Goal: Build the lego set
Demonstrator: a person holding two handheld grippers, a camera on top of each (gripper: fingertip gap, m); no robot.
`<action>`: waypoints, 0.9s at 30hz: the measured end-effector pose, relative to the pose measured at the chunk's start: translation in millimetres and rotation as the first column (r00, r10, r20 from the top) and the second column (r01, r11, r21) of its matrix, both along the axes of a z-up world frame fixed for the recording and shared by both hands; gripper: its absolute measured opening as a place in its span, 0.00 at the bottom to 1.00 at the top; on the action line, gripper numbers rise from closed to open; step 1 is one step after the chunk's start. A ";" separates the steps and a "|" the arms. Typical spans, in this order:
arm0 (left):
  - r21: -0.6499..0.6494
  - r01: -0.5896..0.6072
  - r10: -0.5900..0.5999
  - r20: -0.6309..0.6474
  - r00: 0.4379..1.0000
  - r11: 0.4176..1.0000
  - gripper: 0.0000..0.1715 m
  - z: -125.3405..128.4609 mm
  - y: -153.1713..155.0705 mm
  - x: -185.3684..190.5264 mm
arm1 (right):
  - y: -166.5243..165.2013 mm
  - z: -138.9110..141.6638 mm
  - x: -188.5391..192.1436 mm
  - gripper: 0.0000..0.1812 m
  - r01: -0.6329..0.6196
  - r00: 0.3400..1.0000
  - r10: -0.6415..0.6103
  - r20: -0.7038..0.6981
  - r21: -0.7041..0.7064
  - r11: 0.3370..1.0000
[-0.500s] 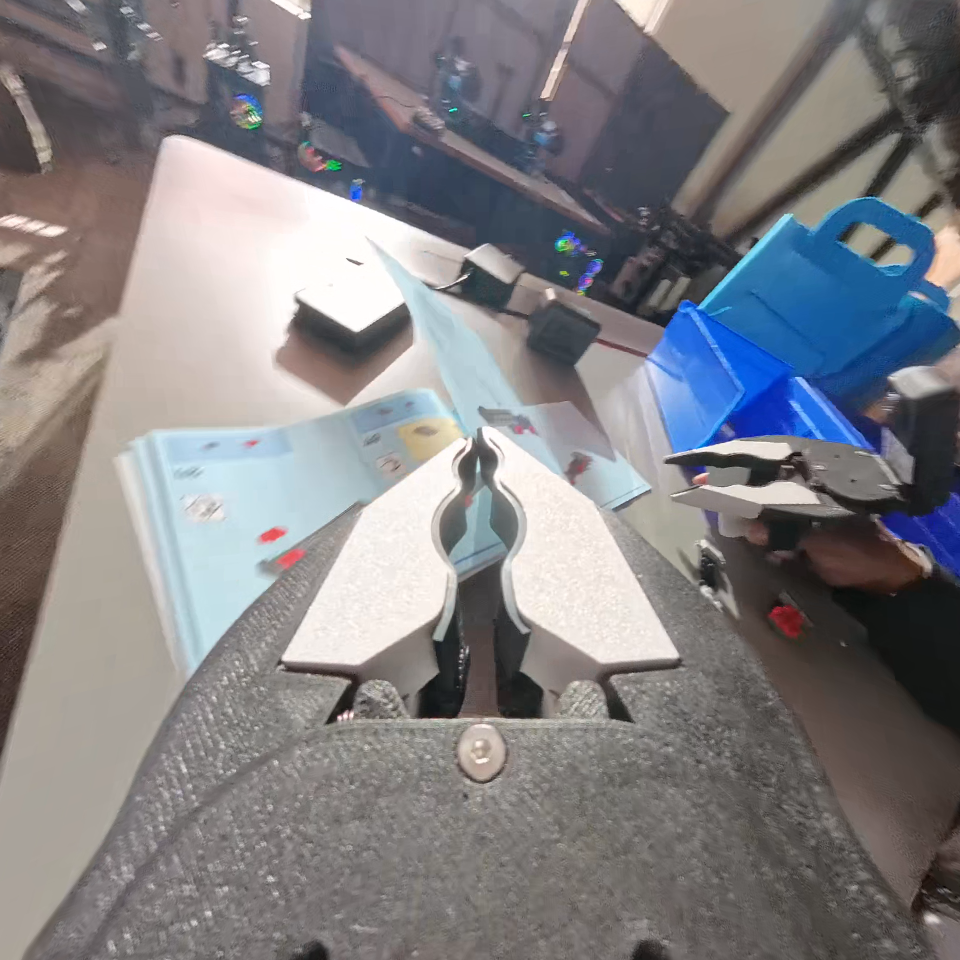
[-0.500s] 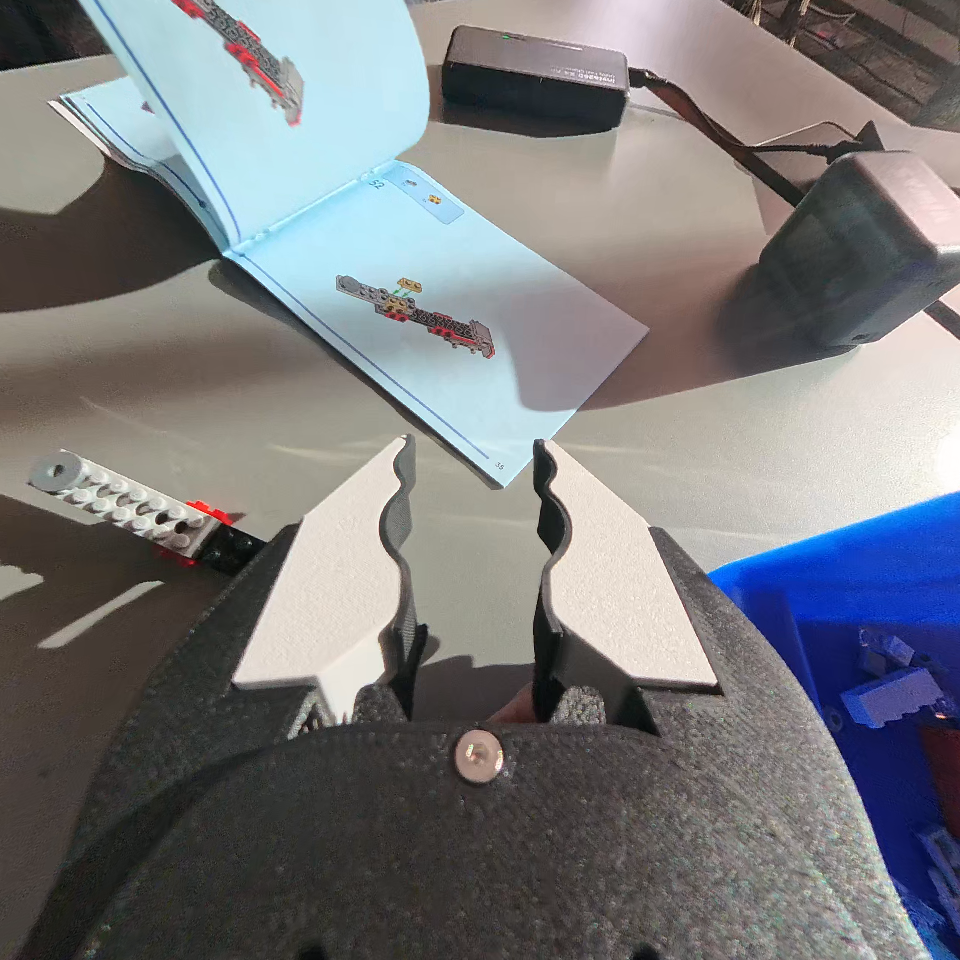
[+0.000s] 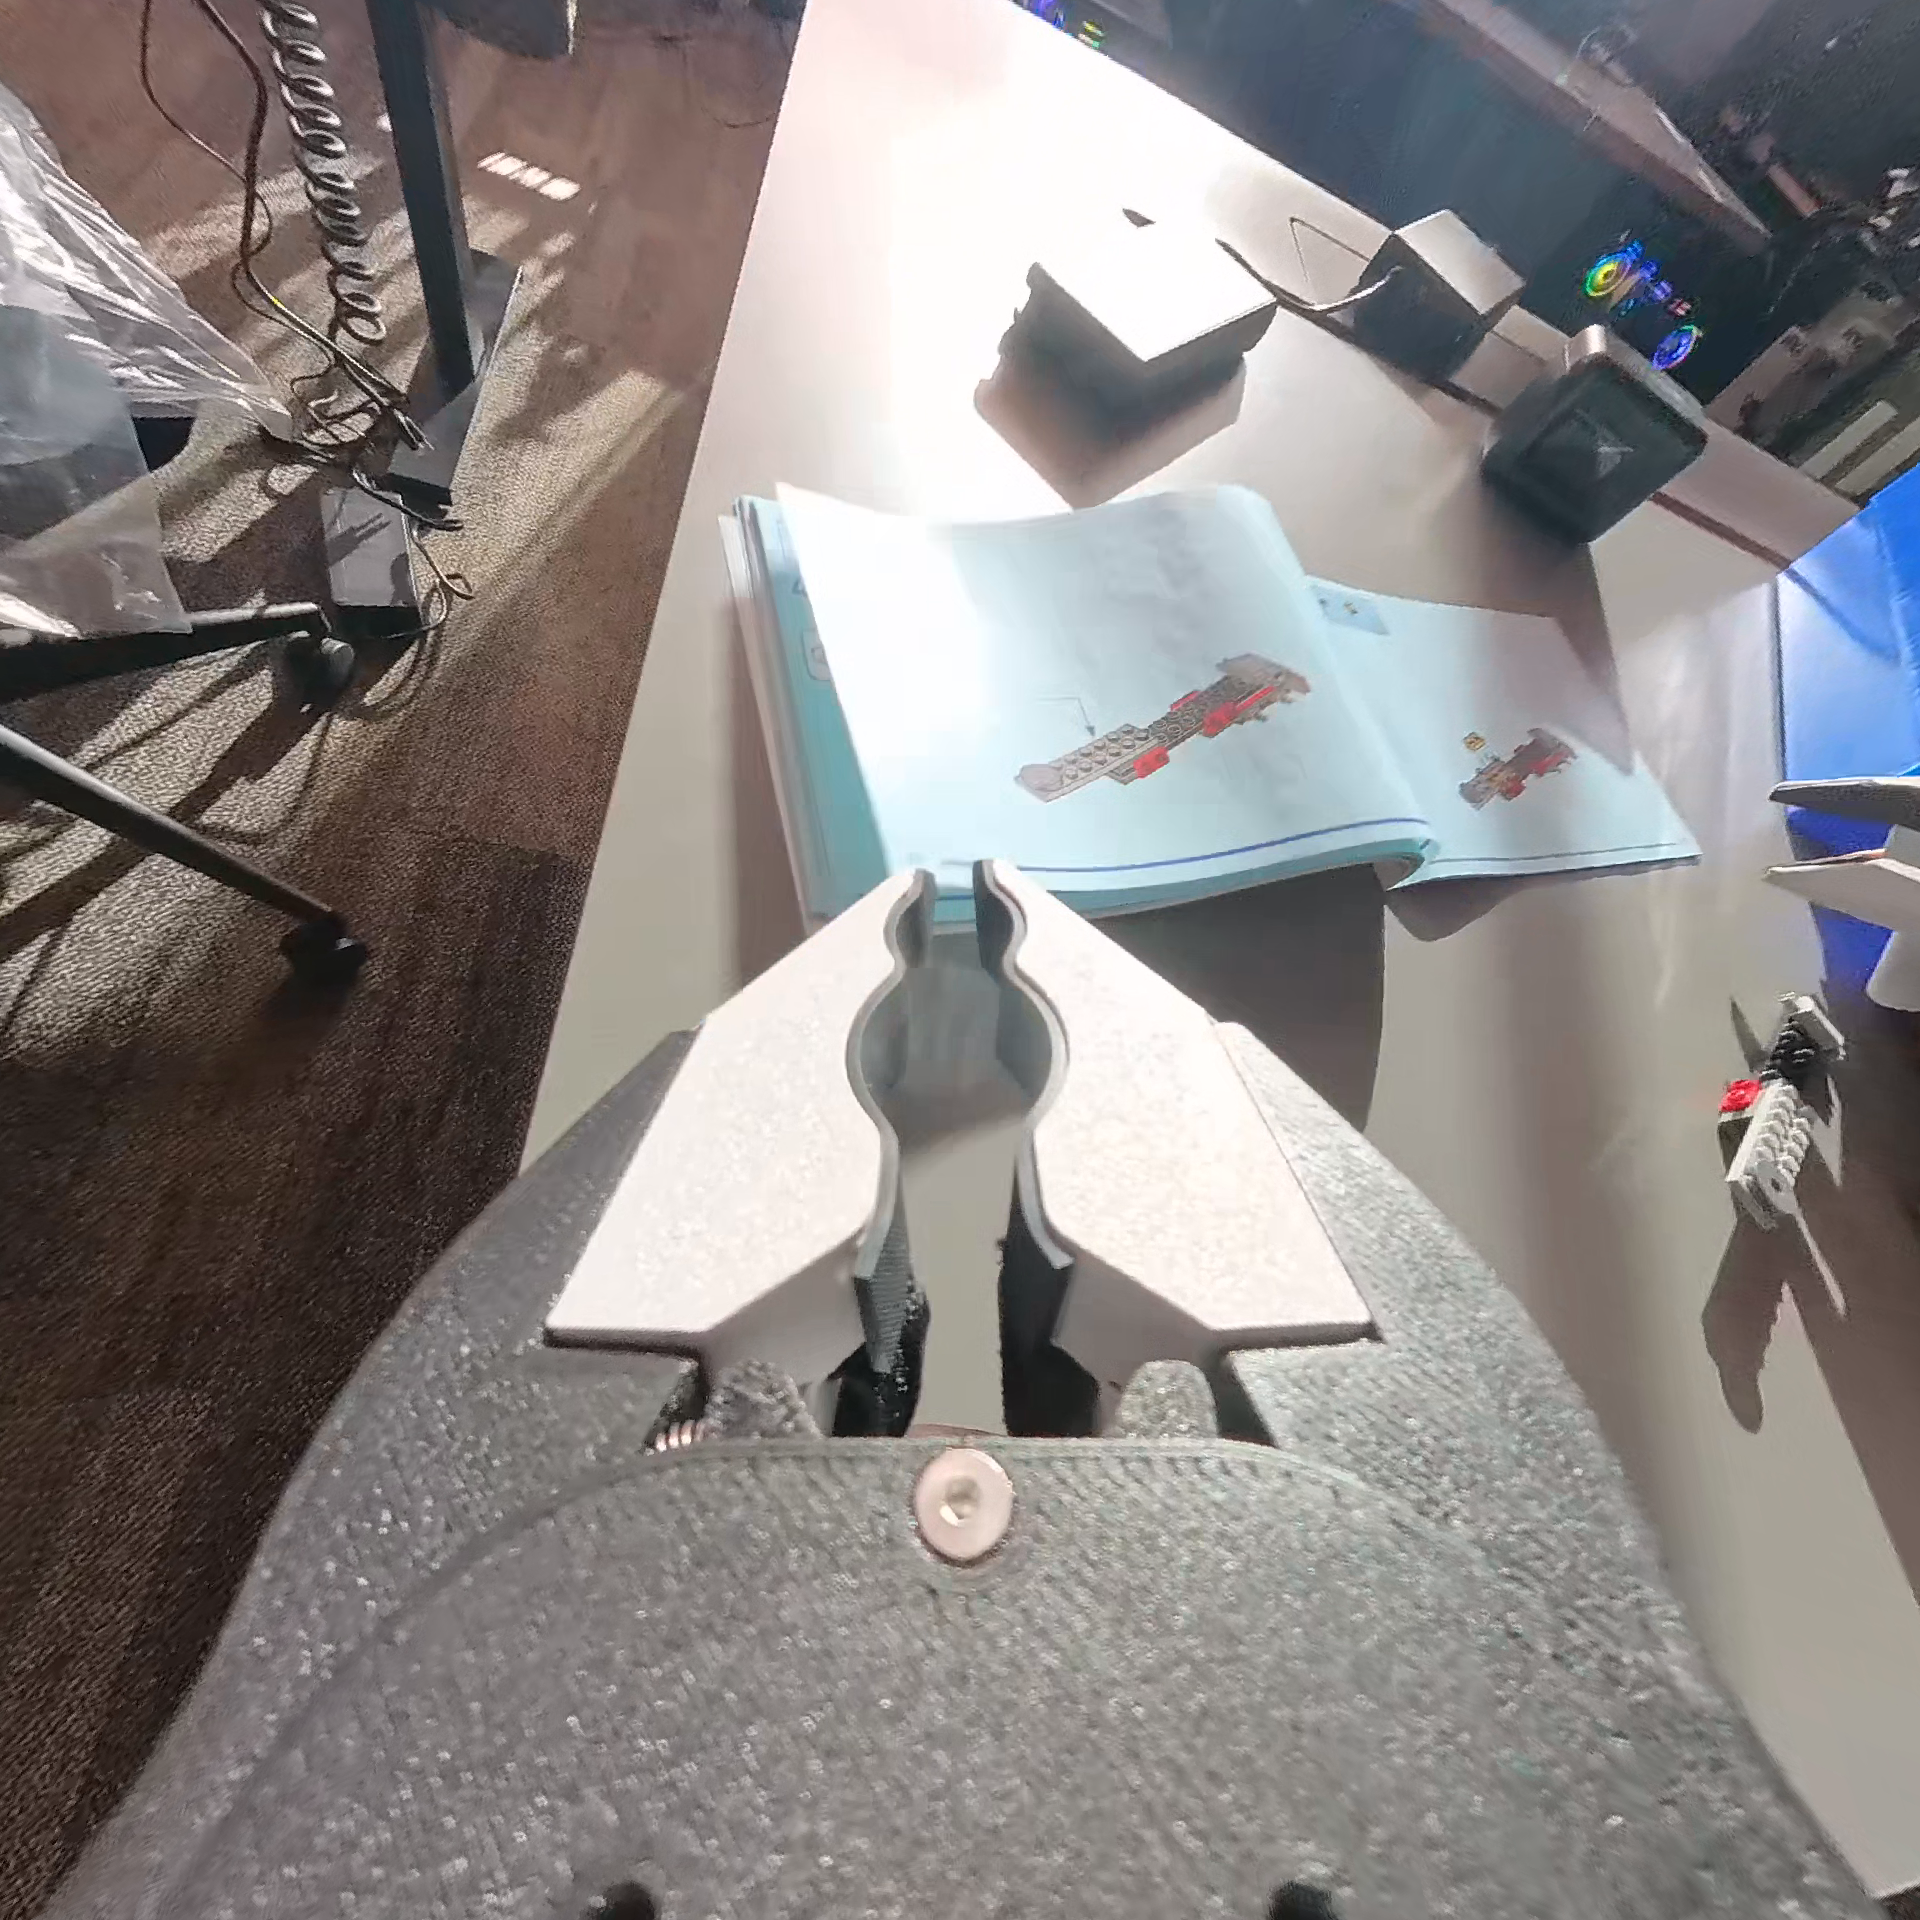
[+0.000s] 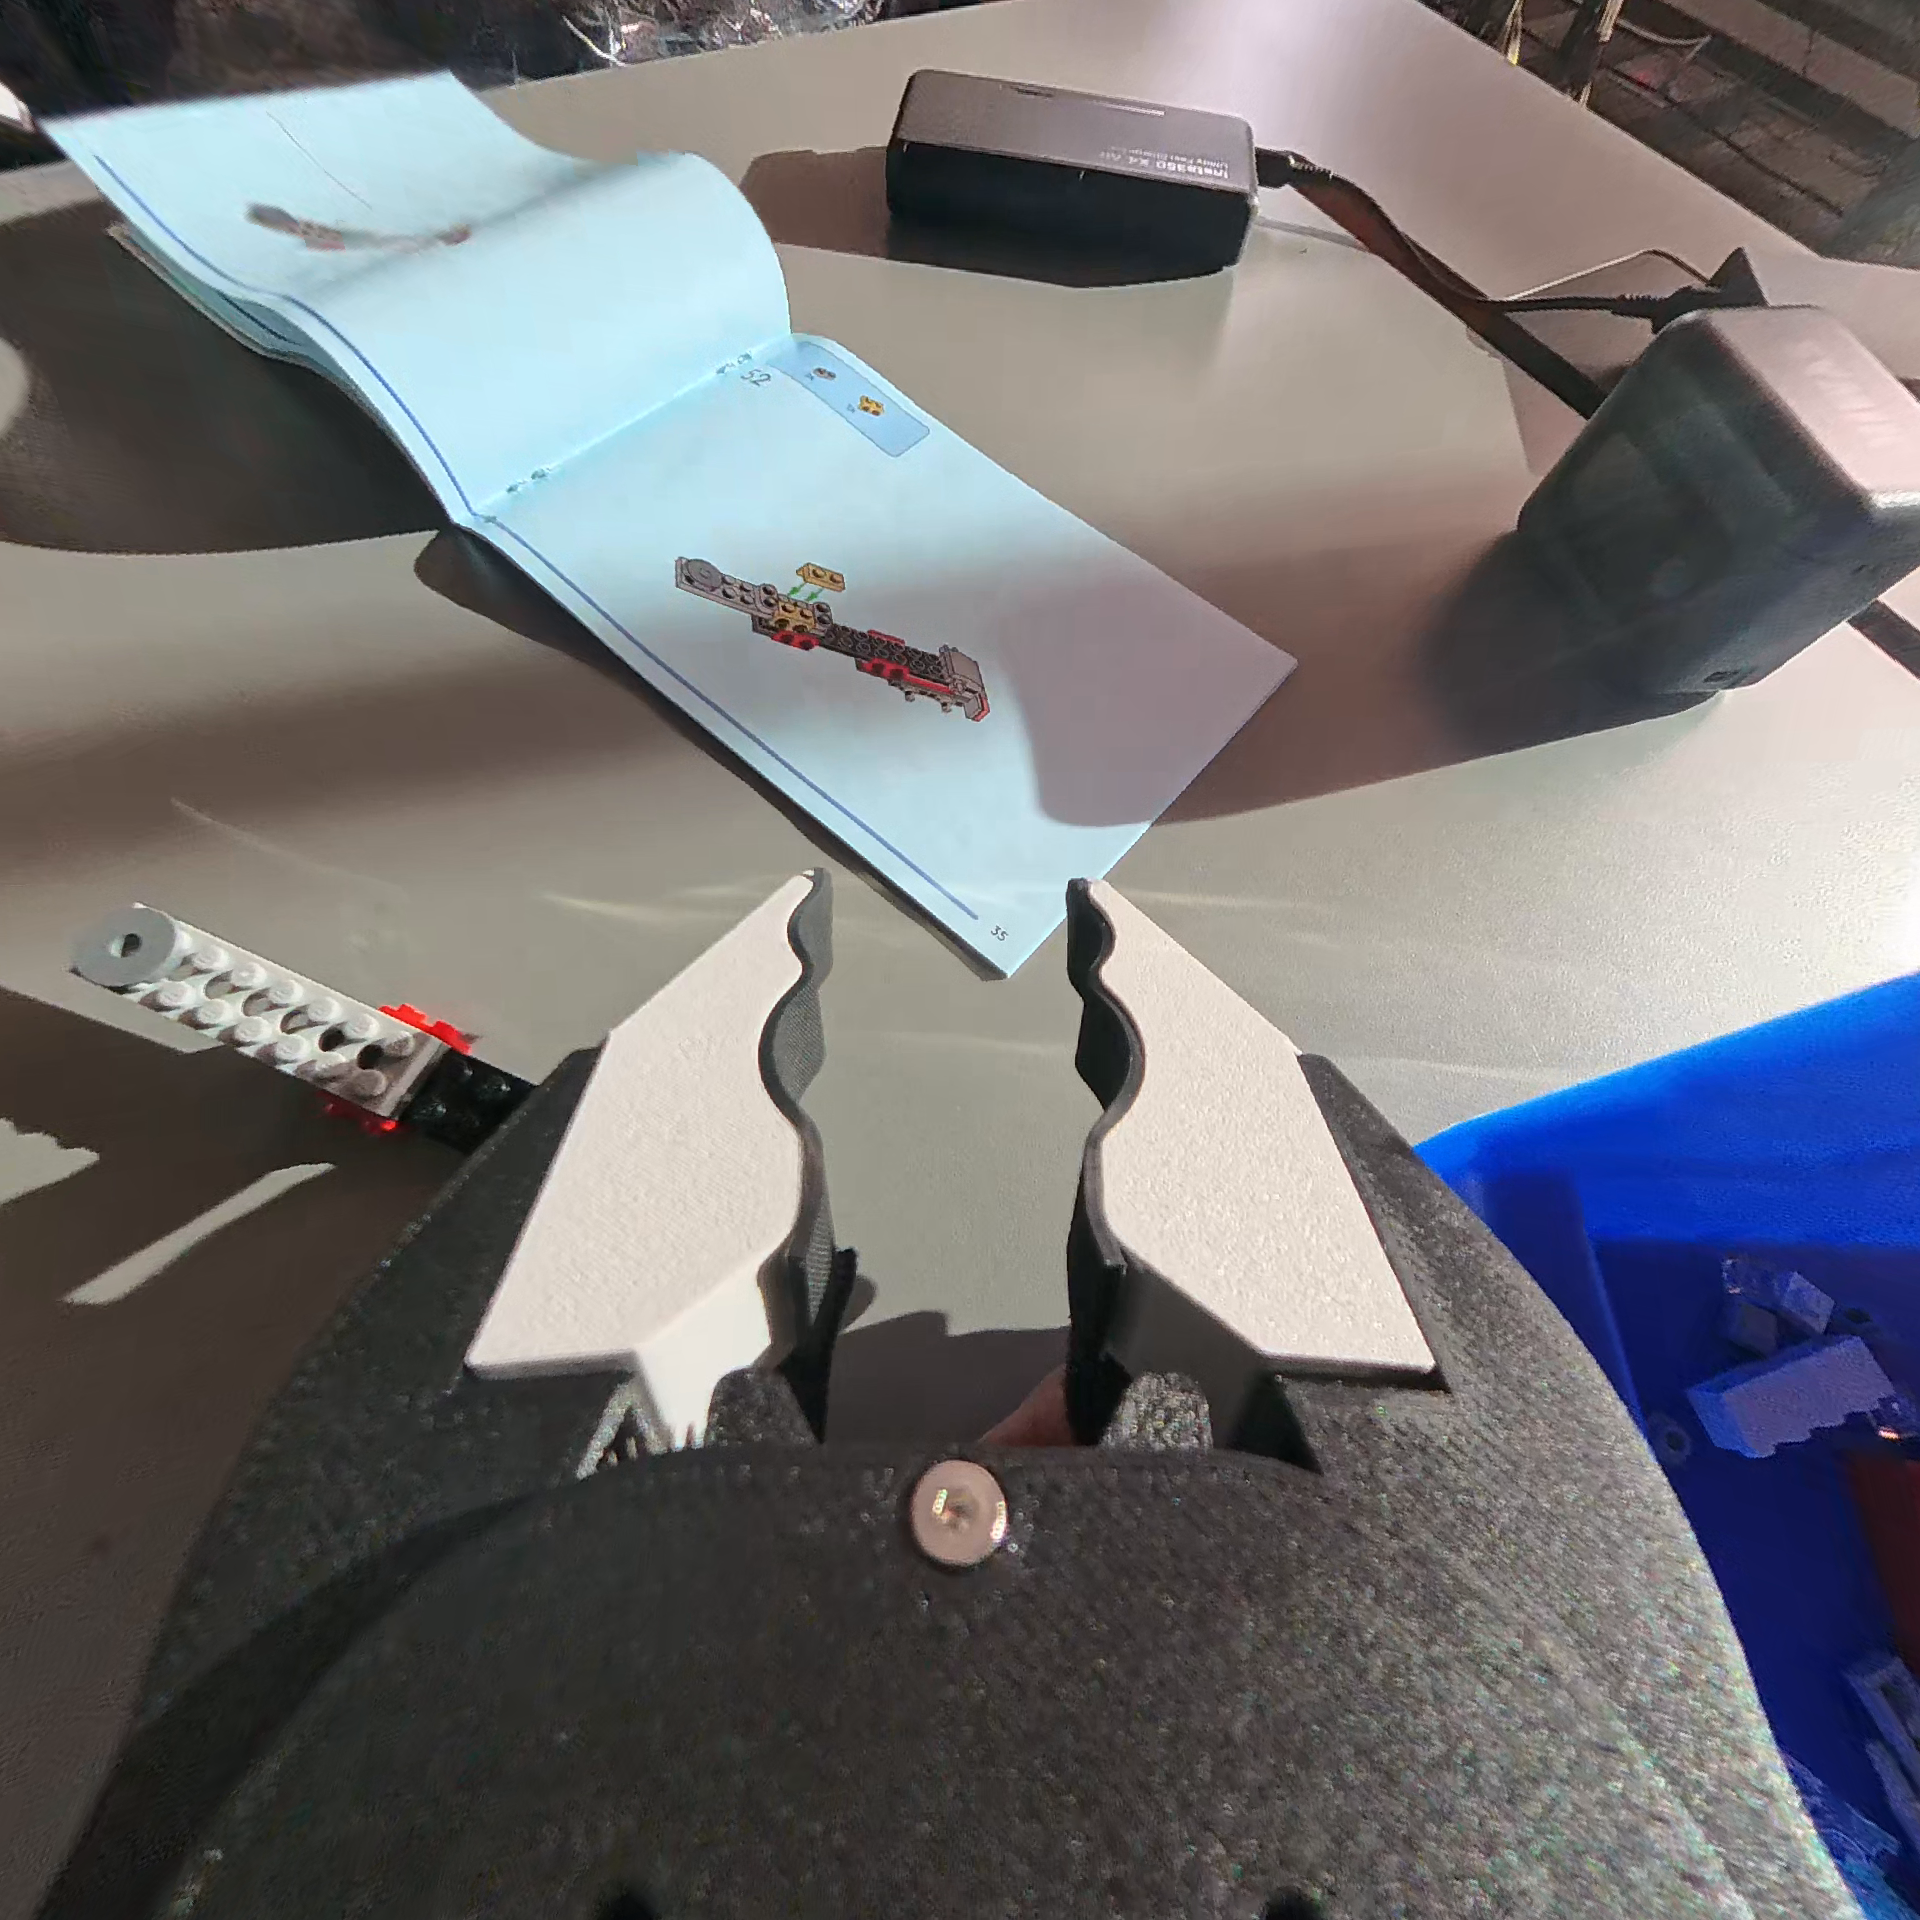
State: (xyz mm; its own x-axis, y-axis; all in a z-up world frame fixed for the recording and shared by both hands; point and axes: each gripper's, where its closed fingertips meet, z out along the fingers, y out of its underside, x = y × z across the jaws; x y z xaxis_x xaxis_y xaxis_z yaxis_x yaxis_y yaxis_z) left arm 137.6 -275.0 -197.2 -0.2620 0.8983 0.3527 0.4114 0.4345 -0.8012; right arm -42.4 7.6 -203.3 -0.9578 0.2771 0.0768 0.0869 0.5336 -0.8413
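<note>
From my left wrist view, the left gripper (image 3: 954,906) has its fingers parted by a narrow slot at the tips, released and holding nothing; its tips sit just over the near edge of the open instruction booklet (image 3: 1122,707) on the grey table (image 3: 894,260). Off to the right lies the partly built lego strip (image 3: 1779,1114), grey plates with black and red bits, its long axis running toward and away from me here. This view alone shows the floor with cables (image 3: 312,208) and a stand, two dark cube-shaped boxes (image 3: 1592,449) and the tips of the right gripper (image 3: 1860,842) at the frame edge.

From my right wrist view, the right gripper (image 4: 948,896) is spread wide and empty, hanging above bare table just short of the booklet's (image 4: 831,582) corner. The lego strip (image 4: 281,1018) lies at left, apart from the fingers, its round-holed grey end pointing up-left and its black end running behind the gripper body. Only here do I see inside the blue bin (image 4: 1683,1174), with loose grey pieces (image 4: 1787,1392), and one booklet page curling in the air
</note>
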 end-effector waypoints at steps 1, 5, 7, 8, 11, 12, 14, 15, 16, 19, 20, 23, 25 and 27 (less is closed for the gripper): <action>-0.001 -0.001 0.001 -0.001 1.000 1.000 0.06 0.0 0.1 1.1 | 0.0 0.2 -0.1 0.26 0.000 1.000 0.000 0.001 -0.001 1.000; -0.011 0.028 -0.029 -0.047 0.998 1.000 0.11 10.3 8.0 -4.2 | 0.3 0.7 0.3 0.26 -0.002 1.000 0.002 0.000 -0.005 1.000; -0.009 0.098 -0.098 -0.105 0.990 0.995 0.12 24.3 26.8 -17.3 | 0.4 1.0 0.3 0.26 -0.002 1.000 0.002 -0.001 -0.007 1.000; -0.012 0.150 -0.150 -0.128 0.980 0.989 0.12 31.4 40.5 -26.1 | 0.3 0.8 0.2 0.26 -0.002 1.000 0.002 -0.002 -0.006 1.000; -0.071 0.269 -0.276 -0.127 0.953 0.961 0.13 42.9 77.6 -56.1 | 0.0 0.0 -0.1 0.26 -0.002 1.000 0.002 0.000 -0.001 1.000; -0.091 0.294 -0.303 -0.114 0.946 0.952 0.14 42.7 86.5 -66.7 | -0.1 -0.2 -0.1 0.26 -0.002 1.000 0.002 0.000 0.000 1.000; -0.112 0.336 -0.346 -0.082 0.935 0.935 0.15 36.2 100.5 -86.5 | 0.2 0.0 -0.3 0.26 -0.001 1.000 0.001 0.000 -0.001 1.000; -0.108 0.348 -0.354 -0.047 0.934 0.931 0.15 27.3 104.1 -93.8 | 0.4 0.2 -0.4 0.26 0.000 1.000 0.000 0.000 -0.003 1.000; -0.094 0.351 -0.352 0.008 0.936 0.932 0.15 14.4 104.8 -97.9 | 0.7 0.6 -0.3 0.26 0.000 1.000 0.000 0.000 -0.006 1.000; -0.099 0.332 -0.315 0.156 0.936 0.938 0.15 -19.1 96.6 -90.9 | 1.6 1.6 0.2 0.26 -0.001 1.000 0.001 -0.004 -0.012 1.000; -0.102 0.317 -0.297 0.170 0.940 0.943 0.16 -23.2 92.1 -86.2 | 1.8 1.9 0.3 0.26 -0.002 1.000 0.002 -0.005 -0.013 1.000; -0.080 0.308 -0.292 0.160 0.943 0.948 0.16 -22.9 88.3 -73.8 | 1.0 0.9 0.7 0.26 -0.007 1.000 0.007 -0.004 -0.007 1.000; -0.086 0.303 -0.285 0.176 0.942 0.949 0.16 -25.7 85.4 -67.1 | 0.4 -0.1 0.9 0.26 -0.009 1.000 0.009 -0.003 -0.001 1.000; -0.084 0.301 -0.286 0.155 0.946 0.950 0.15 -23.4 85.2 -65.7 | 0.4 -0.1 0.6 0.26 -0.008 1.000 0.008 -0.003 -0.001 1.000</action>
